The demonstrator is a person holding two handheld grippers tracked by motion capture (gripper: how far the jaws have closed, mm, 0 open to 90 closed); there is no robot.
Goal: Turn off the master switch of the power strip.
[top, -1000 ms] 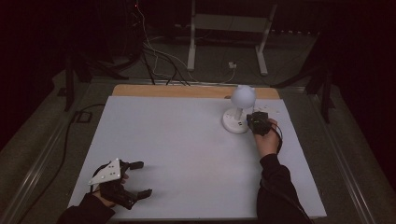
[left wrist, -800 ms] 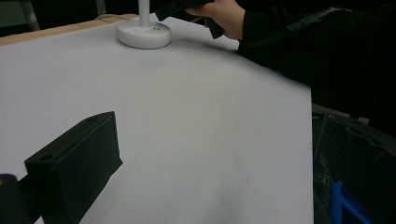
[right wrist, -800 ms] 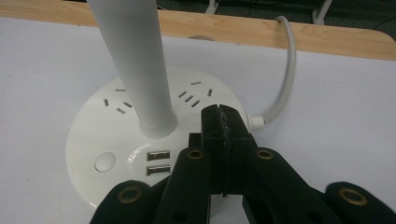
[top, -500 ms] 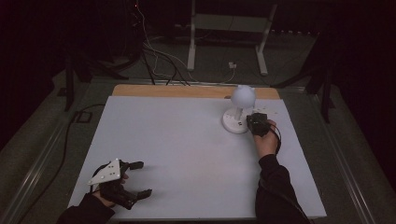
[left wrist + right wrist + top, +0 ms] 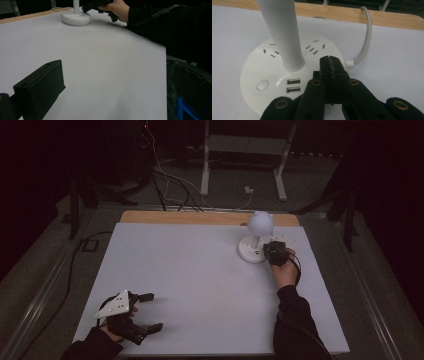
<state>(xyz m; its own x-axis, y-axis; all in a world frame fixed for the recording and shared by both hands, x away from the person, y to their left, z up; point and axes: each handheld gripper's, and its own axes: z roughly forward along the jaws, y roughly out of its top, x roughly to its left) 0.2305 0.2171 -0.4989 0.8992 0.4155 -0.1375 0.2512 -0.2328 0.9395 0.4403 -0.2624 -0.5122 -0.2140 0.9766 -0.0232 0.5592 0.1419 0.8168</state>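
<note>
Lamp [image 5: 280, 32] pole is cut by the top edge in both gripper views, globe out of frame. Right gripper [image 5: 330, 62] tips cover part of the lamp base [image 5: 262, 75]; contact unclear. Left gripper [image 5: 37, 87] is cropped, one jaw in frame.

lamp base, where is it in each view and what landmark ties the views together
High view: lamp base upper right of centre, by the right gripper.
Left gripper view: top edge, left of centre.
Right gripper view: centre-left, large.
Shared landmark: the white stem rising from it.
</note>
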